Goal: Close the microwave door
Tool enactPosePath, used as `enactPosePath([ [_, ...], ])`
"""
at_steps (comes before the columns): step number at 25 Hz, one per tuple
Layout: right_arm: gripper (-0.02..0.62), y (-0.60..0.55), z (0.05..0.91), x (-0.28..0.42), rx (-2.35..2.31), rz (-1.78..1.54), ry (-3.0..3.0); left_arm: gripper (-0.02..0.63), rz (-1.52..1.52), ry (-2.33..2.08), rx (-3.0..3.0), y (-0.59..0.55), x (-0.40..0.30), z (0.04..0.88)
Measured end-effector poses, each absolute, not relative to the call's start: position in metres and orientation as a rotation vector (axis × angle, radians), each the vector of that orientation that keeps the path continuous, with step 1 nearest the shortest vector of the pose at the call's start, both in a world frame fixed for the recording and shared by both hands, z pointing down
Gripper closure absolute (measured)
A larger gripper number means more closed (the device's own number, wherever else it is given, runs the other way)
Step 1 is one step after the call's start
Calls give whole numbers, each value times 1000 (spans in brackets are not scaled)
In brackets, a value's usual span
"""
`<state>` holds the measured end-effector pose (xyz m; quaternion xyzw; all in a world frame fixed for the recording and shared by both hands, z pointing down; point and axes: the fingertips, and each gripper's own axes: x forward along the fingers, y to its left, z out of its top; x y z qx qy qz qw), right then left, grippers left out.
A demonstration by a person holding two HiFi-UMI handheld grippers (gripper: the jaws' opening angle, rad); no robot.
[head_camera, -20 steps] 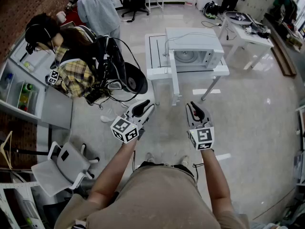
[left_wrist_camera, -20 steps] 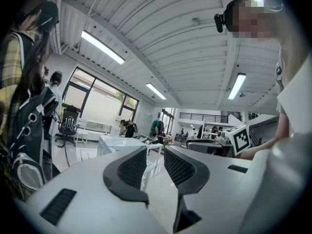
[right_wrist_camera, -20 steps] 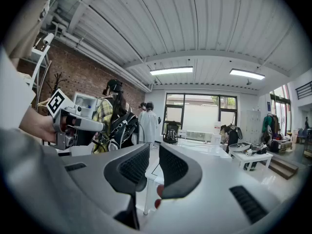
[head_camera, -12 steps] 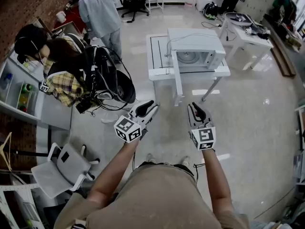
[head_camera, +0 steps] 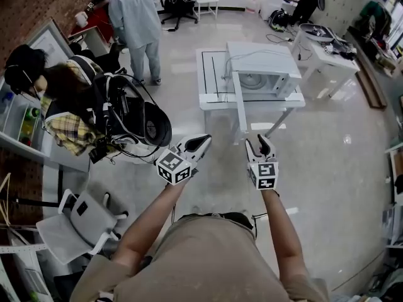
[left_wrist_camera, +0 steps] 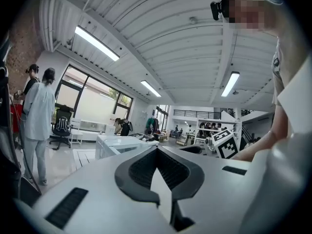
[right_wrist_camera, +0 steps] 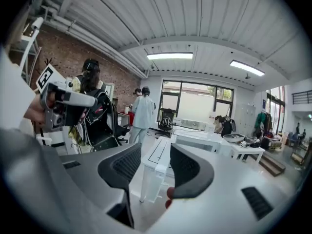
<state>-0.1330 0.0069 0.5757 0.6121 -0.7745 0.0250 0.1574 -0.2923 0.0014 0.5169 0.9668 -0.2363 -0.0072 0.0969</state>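
Note:
The white microwave (head_camera: 261,68) stands on a white table (head_camera: 211,99), a short way ahead of me across the floor. Its door (head_camera: 238,102) stands open, swung out toward me. In the head view my left gripper (head_camera: 196,145) is held in the air, short of the table, its jaw tips together with nothing between them. My right gripper (head_camera: 263,146) is beside it, open and empty, and its own view looks between the pads at the table (right_wrist_camera: 158,165) and the microwave (right_wrist_camera: 195,136). From the left gripper view the microwave (left_wrist_camera: 117,143) shows far off.
A person in a plaid shirt carrying cabled gear (head_camera: 69,121) stands at my left, and another in a light coat (head_camera: 141,17) stands further back. A white chair (head_camera: 75,222) is at the lower left. A second white table (head_camera: 324,52) stands at the right.
I have stepped closer to the table, so the microwave sits nearer and both grippers have advanced toward it. The person in plaid has drifted to the left.

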Motion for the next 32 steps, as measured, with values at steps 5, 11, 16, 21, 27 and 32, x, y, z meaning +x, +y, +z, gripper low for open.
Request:
enactPosePath([
  [5,420,-23,612,-138,1701,11,-2108,603,23,-706,2863,-13,-291,525],
  [11,420,-51,660,-134,1646,9,-2018,603,85,-729,2851,-24,-279,535],
  [16,420,-69,674,-136,1589,-37,-1987,603,139,-758,2821,-41,-269,544],
  [21,420,-74,684,-132,1580,-2,-1993,603,171,-725,2829,-38,-253,545],
  [27,420,-81,690,-123,1595,-18,-1981,603,128,-678,2814,-43,-234,545],
  [32,420,-80,691,-116,1577,-62,-2005,603,137,-707,2799,-45,-226,554],
])
